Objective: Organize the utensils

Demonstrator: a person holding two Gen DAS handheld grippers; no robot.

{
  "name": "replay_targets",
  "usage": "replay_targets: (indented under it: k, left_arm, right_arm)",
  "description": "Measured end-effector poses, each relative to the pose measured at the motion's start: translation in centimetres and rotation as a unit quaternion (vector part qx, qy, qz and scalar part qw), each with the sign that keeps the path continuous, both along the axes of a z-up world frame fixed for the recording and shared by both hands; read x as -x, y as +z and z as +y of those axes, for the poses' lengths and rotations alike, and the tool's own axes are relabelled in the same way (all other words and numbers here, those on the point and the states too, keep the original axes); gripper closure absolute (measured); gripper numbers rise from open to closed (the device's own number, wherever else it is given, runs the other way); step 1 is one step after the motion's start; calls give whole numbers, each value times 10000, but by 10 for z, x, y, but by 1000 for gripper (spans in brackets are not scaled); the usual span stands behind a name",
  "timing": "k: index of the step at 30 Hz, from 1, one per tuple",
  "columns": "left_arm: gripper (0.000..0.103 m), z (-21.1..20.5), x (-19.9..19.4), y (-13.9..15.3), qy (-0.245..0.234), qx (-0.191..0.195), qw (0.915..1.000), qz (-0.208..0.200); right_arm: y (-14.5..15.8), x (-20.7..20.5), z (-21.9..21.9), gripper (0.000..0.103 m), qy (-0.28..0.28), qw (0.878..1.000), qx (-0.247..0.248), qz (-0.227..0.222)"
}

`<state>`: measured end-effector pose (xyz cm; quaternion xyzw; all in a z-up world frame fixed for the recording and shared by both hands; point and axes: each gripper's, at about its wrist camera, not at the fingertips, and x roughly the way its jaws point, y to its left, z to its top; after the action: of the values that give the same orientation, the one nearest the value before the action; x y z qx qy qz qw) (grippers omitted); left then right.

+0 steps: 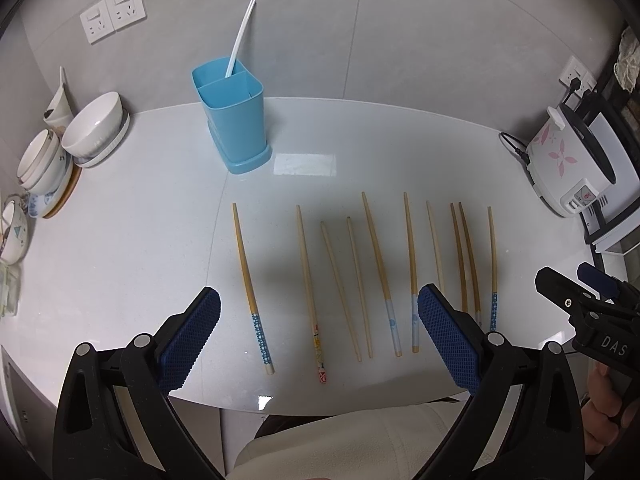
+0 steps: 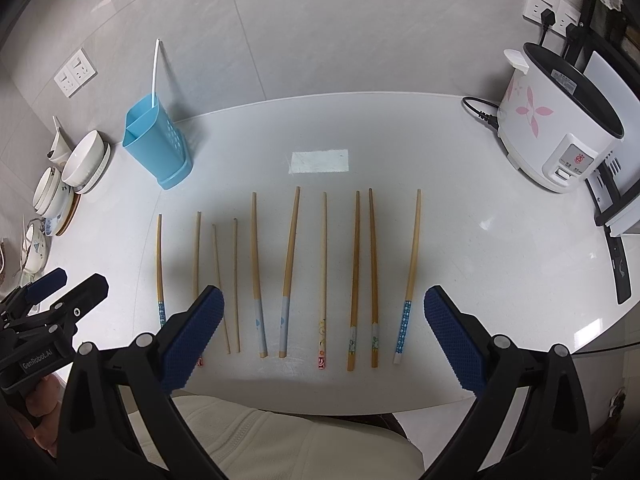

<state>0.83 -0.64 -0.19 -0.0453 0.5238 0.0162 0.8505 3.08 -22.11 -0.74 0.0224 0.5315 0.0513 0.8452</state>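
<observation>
Both claws wide, empty: left claw (image 1: 319,340), right claw (image 2: 324,336). Holder (image 2: 158,148) perforations visible only right view.

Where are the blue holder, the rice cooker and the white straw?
Blue holder (image 1: 236,120): left wrist view, front wall.
Rice cooker (image 2: 536,128): right wrist view, flowered side.
White straw (image 1: 240,38): left wrist view, mid-shaft above the holder.

I'm looking at a home kitchen: a white countertop (image 2: 460,248) against grey wall tiles, a flowered rice cooker (image 2: 560,128) plugged in at two o'clock, stacked bowls (image 1: 80,136) at ten o'clock, a blue utensil holder (image 1: 234,120) at eleven, chopsticks (image 2: 288,272) laid out ahead.
</observation>
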Motion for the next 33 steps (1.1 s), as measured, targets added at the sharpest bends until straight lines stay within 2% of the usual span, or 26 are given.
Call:
replay_targets:
  k: [23, 29, 33]
  left_arm:
    - [6, 3, 6, -2, 2, 22, 10000, 0]
    - [7, 22, -6, -18, 199, 53, 9996, 177]
    - [7, 38, -16, -34, 332, 34, 9991, 257]
  right_arm:
    - [0, 1, -2, 7, 12, 10000, -10, -12]
    - [-4, -12, -11, 9, 56, 9998, -75, -182]
    - [-23, -30, -17, 14, 48, 9999, -24, -112]
